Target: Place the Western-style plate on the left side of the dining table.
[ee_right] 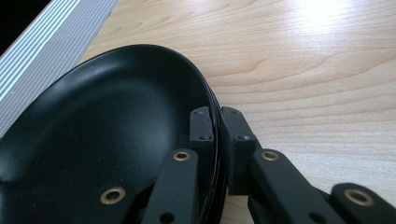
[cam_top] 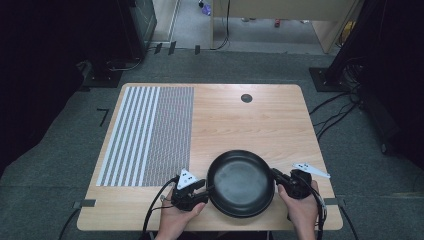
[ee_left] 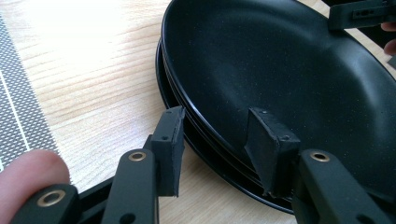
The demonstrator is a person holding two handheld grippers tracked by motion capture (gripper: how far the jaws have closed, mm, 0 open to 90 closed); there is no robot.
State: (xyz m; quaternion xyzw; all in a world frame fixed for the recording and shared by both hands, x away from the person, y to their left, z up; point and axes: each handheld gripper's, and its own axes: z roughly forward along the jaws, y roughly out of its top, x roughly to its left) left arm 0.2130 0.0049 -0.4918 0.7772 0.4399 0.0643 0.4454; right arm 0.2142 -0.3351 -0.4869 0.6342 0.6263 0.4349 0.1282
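Observation:
A stack of black shallow plates [cam_top: 241,182] sits near the front edge of the wooden table [cam_top: 250,125], between my two grippers. My left gripper [cam_top: 206,192] straddles the stack's left rim. In the left gripper view [ee_left: 217,140] one pad stands outside the rim and the other over the top plate's inside [ee_left: 280,70], with a gap to the rim. My right gripper [cam_top: 275,175] is at the stack's right edge. Its jaws [ee_right: 218,123] pinch the rim of the plates [ee_right: 107,121], one pad inside and one outside.
A striped and dotted grey mat [cam_top: 145,135] covers the table's left half, close to the left hand. A small round black grommet [cam_top: 246,98] lies near the far edge. Cables trail off the front edge and run across the floor at the right.

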